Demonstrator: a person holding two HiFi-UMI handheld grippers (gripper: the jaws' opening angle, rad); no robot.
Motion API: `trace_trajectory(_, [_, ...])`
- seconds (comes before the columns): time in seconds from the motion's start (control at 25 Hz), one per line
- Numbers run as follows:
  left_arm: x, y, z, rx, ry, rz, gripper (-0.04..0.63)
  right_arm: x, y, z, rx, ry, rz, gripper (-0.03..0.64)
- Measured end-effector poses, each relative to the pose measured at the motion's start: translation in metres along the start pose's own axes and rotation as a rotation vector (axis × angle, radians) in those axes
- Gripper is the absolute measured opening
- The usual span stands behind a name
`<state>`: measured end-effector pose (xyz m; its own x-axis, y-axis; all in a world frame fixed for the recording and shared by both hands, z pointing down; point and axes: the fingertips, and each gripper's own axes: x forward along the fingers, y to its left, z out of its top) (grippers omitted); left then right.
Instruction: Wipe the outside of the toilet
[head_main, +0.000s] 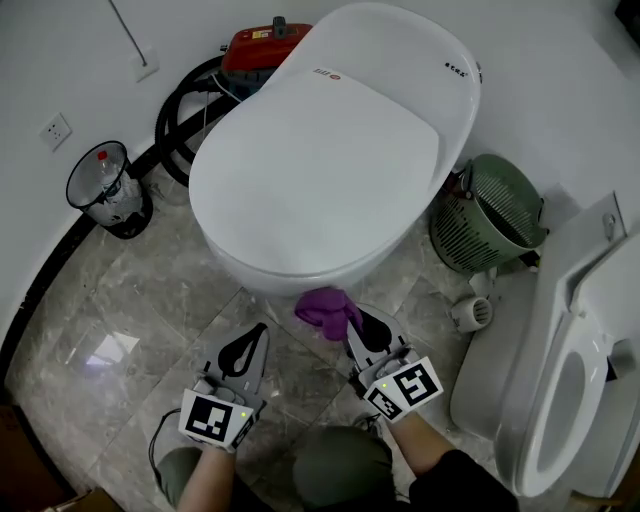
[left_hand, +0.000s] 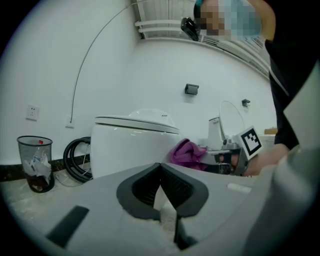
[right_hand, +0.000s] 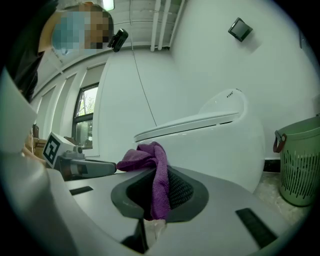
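Head view: high, faces steeply down onto the toilet (head_main: 330, 150) lid and floor (head_main: 130, 300).
Left gripper view: low near the floor, close, faces the toilet front.
Right gripper view: equally low, close, faces the bowl.
All three share toilet and purple cloth (head_main: 325, 308).
Each gripper view also catches the opposite tool: right gripper (left_hand: 212, 156), left gripper (right_hand: 107, 168).

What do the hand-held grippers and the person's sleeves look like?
Both the left hand-held gripper and the right hand-held gripper are pale grey plastic with black ribbed jaw pads. Each carries a white cube printed with black square markers and a green light. A black cable hangs by the left one. The right arm wears a black sleeve.
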<state>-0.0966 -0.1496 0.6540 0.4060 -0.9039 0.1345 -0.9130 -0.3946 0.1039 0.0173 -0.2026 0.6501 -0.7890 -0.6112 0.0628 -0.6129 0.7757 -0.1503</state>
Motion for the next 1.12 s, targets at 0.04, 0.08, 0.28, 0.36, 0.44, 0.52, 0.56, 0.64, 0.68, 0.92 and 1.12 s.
trace_trajectory(0.04, [0.003,-0.001,-0.001,-0.003,-0.005,0.008,0.005,0.0,-0.007,0.0,0.005,-0.004,-0.01,0.04])
trace_trajectory(0.08, [0.005,-0.002,-0.001,-0.007,-0.013,0.016,0.005,-0.001,-0.014,0.0,0.007,-0.008,-0.021,0.04])
trace_trajectory(0.28, [0.024,-0.02,-0.009,-0.031,-0.012,0.011,0.005,-0.008,-0.066,0.007,-0.011,-0.03,-0.091,0.04])
trace_trajectory(0.36, [0.03,-0.03,-0.012,-0.028,0.003,-0.004,0.005,-0.012,-0.09,0.01,-0.021,-0.043,-0.128,0.04])
trace_trajectory(0.44, [0.034,-0.038,-0.015,-0.027,0.016,-0.015,0.005,-0.017,-0.116,0.013,-0.027,-0.054,-0.173,0.04])
trace_trajectory(0.52, [0.038,-0.045,-0.017,-0.026,0.026,-0.025,0.005,-0.02,-0.142,0.016,-0.031,-0.063,-0.221,0.04])
trace_trajectory(0.56, [0.04,-0.048,-0.019,-0.025,0.031,-0.029,0.005,-0.021,-0.156,0.017,-0.03,-0.067,-0.246,0.04])
trace_trajectory(0.64, [0.044,-0.051,-0.022,-0.024,0.043,-0.033,0.005,-0.02,-0.182,0.018,-0.023,-0.078,-0.289,0.04])
trace_trajectory(0.68, [0.045,-0.052,-0.023,-0.021,0.048,-0.031,0.005,-0.018,-0.195,0.02,-0.022,-0.084,-0.303,0.04])
trace_trajectory(0.92, [0.051,-0.062,-0.027,0.009,0.069,-0.024,0.005,-0.012,-0.261,0.033,-0.015,-0.118,-0.376,0.041])
trace_trajectory(1.12, [0.052,-0.072,-0.03,0.021,0.076,-0.039,0.005,-0.007,-0.322,0.047,0.023,-0.132,-0.488,0.041])
